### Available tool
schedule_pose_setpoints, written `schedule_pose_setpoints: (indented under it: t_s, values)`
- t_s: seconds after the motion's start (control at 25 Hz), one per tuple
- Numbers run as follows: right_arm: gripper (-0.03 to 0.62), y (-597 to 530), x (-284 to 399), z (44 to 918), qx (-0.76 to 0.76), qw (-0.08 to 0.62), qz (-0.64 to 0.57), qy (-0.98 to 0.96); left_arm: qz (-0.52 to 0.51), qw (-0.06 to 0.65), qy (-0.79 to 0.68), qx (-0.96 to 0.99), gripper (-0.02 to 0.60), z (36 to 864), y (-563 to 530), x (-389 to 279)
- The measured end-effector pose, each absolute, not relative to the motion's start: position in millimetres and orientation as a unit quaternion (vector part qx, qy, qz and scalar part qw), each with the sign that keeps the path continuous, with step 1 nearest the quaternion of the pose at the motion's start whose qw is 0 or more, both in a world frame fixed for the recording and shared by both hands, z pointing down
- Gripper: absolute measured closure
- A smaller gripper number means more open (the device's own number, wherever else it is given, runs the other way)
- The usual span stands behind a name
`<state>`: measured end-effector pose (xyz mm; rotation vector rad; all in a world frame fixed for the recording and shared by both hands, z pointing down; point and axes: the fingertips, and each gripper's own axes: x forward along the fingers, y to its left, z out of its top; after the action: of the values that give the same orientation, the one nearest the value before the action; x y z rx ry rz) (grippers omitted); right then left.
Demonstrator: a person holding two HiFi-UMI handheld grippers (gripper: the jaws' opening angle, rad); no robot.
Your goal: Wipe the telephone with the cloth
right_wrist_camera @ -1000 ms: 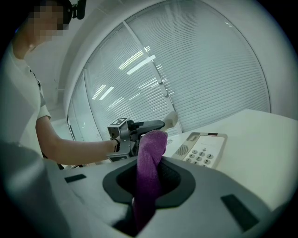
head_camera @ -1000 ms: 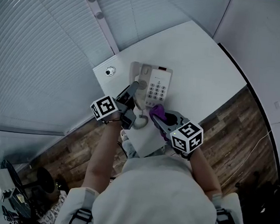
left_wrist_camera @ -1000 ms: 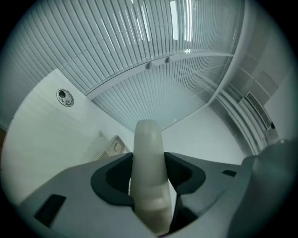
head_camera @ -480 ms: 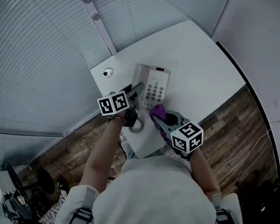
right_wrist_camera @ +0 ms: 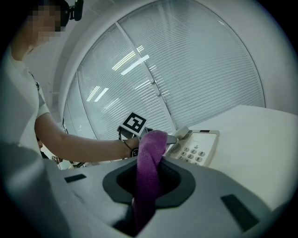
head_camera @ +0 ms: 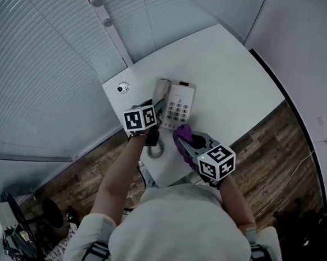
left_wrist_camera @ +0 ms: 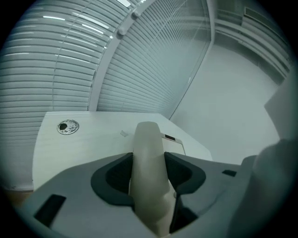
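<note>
On the white bench (head_camera: pixel 230 70), seen from the head view, a small round grommet (head_camera: pixel 122 87) lies at the far left, at about nine o'clock from the telephone (head_camera: pixel 180 103), which sits near the bench's near edge with its keypad facing up. The left gripper (left_wrist_camera: pixel 148 160) reaches in from the telephone's seven o'clock, and its own view shows the jaws set wide and clamped on the cream handset (left_wrist_camera: pixel 148 139), the pads pressing both of its flanks, with the far end of the handset pointing away toward twelve o'clock. Whether the handset is seated in its cradle or lifted just clear of it I cannot tell. The coiled cord (head_camera: pixel 158 150) hangs at the telephone's six o'clock, just beside that gripper. Further right, at about five o'clock from the telephone, the right gripper (right_wrist_camera: pixel 150 174) has its jaws pinched on the purple cloth (right_wrist_camera: pixel 151 144), a bunched fold standing up out of the jaws toward twelve o'clock, near the keypad but apart from it. By my reading the wipe itself has not begun: this is the set-up, one side steadying the handset and the other carrying the cloth. The next move likely calls for sliding the cloth forward onto the telephone's face and pressing lightly, so that the body does not skid across the bench.
</note>
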<state>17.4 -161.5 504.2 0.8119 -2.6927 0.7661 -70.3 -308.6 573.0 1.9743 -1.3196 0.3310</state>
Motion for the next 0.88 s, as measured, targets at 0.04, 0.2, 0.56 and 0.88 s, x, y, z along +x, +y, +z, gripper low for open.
schedule_pose_setpoints:
  t_s: [0.04,0.2,0.56,0.88]
  values:
    - [0.534,-162,17,505,0.276,0.113,0.262,-0.918,0.134,0.359,-0.515,0.767,0.356,574,-310,-70]
    - [0.534,-164,17,507,0.275,0.114,0.265,-0.917,0.157,0.342,-0.523,0.765,0.356,577,-317,-67]
    - [0.534,-166,19,507,0.277,0.105,0.277,-0.914,0.215,0.292,-0.531,0.765,0.356,582,-321,-62]
    - [0.534,-164,19,502,0.275,0.103,0.274,-0.916,0.232,0.263,-0.543,0.763,0.356,589,-318,-59]
